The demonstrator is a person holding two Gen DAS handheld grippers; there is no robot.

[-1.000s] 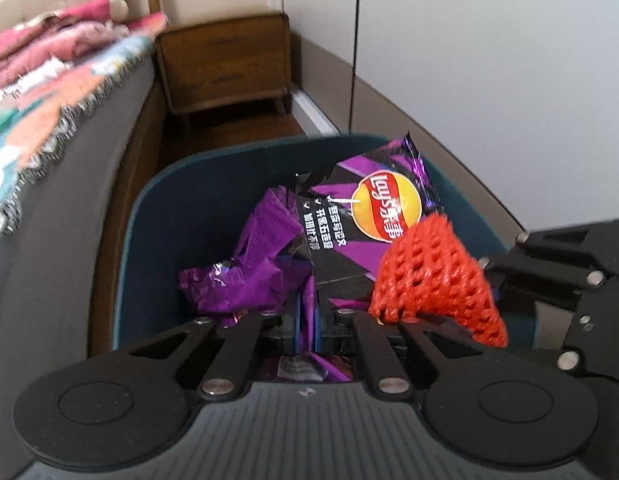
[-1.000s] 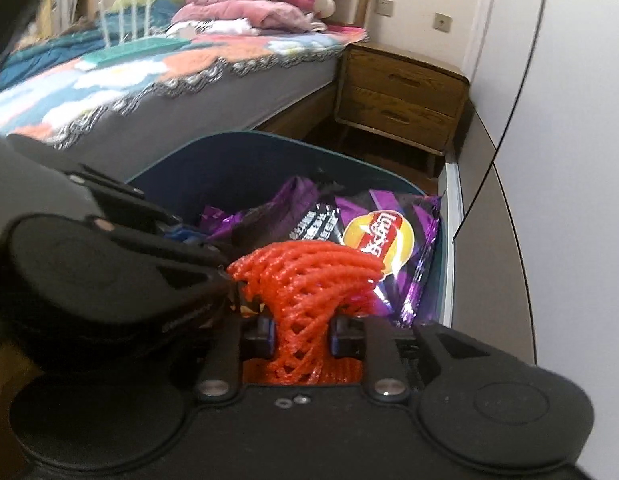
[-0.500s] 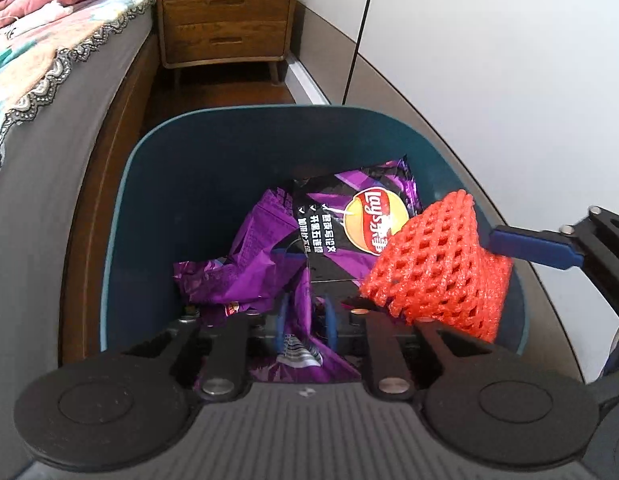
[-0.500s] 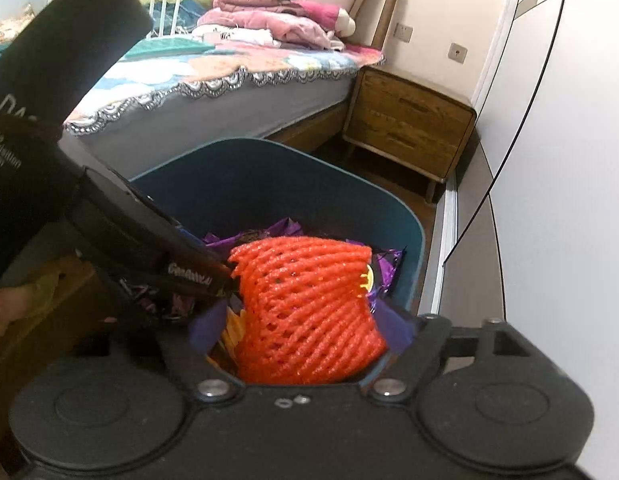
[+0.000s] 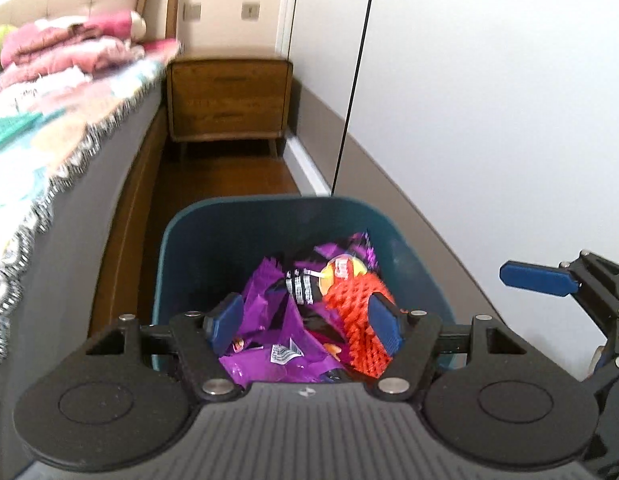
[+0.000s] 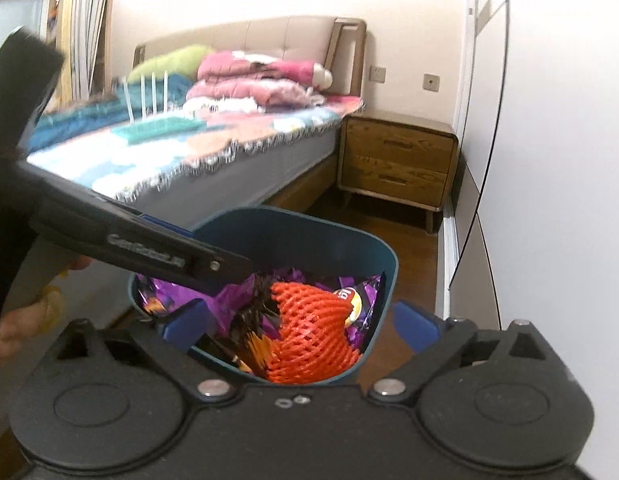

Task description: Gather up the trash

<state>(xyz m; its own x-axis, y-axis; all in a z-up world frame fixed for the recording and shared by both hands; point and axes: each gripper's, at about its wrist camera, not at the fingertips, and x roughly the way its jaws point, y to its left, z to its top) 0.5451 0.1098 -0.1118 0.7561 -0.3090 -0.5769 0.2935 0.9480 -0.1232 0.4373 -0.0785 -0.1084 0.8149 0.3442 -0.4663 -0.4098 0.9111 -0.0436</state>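
A: Where do we stand? We have both grippers above the bin [image 5: 181, 264], and the trash lies inside it: the red net [image 5: 357, 320] on the right, the purple wrappers [image 5: 265, 312] on the left, the chip bag [image 5: 341, 270] at the far side.

B: Our left gripper [image 5: 305, 326] has its fingers apart, with nothing between them. The same goes for our right gripper [image 6: 299, 326]: fingers wide, the net [image 6: 309, 332] loose in the bin [image 6: 383, 264] below it.

A: So the drop looks done, as far as we can judge. How do we finish it well?

B: We lift straight up and keep the fingers spread, so no pad catches the mesh and drags it out. The net sits high on the near right, close to the rim, so we should clear that side first.

A: And our two grippers are near each other.

B: Then we part them sideways as we rise, left toward the bed [image 5: 49, 160], right toward the wall [image 6: 549, 160].
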